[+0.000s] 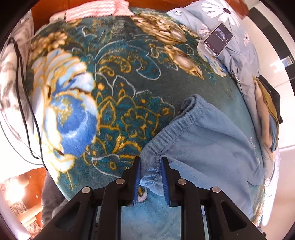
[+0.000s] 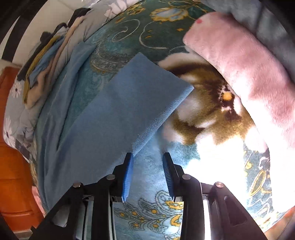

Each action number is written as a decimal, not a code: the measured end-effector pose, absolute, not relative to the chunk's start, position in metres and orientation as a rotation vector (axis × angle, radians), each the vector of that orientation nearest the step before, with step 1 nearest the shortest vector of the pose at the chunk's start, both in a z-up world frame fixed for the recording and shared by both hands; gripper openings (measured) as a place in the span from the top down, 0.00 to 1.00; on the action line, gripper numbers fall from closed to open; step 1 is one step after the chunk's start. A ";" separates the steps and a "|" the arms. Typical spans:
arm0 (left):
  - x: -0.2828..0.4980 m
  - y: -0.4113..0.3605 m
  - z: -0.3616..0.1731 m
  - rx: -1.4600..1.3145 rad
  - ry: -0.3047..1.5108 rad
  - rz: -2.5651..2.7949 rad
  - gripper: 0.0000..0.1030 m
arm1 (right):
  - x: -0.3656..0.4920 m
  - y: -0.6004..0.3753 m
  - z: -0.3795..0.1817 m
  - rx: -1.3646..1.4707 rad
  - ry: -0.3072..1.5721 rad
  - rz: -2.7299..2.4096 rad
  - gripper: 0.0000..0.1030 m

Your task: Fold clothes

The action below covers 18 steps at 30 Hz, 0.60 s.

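Light blue fleece trousers lie on a teal flowered blanket. In the left wrist view my left gripper has its blue pads on either side of a bunched corner of the elastic waistband; the jaws stand partly apart with the fabric between them. In the right wrist view the trouser leg stretches away from me, its hem end at the far side. My right gripper is open and empty, its left fingertip at the leg's near edge, over the blanket.
A stack of folded clothes lies at the blanket's right edge, also seen in the right wrist view. A phone rests on a grey daisy-print quilt. A pink plush blanket lies on the right. A black cable runs on the left.
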State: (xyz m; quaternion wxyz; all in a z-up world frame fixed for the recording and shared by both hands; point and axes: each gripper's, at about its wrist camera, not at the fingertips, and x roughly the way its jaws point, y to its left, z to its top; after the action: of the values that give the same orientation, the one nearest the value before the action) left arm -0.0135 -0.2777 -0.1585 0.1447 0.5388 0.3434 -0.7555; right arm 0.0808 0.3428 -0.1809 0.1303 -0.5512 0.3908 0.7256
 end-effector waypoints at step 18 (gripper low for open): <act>-0.013 -0.265 -0.093 1.504 0.927 -2.435 0.78 | 0.099 0.361 -0.094 -1.355 1.178 2.338 0.97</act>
State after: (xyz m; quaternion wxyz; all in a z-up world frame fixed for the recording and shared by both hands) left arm -0.0134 -0.2650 -0.0931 0.0667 0.4987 0.3074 -0.8076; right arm 0.0985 0.3606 -0.0941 0.0968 -0.4576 0.3976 0.7894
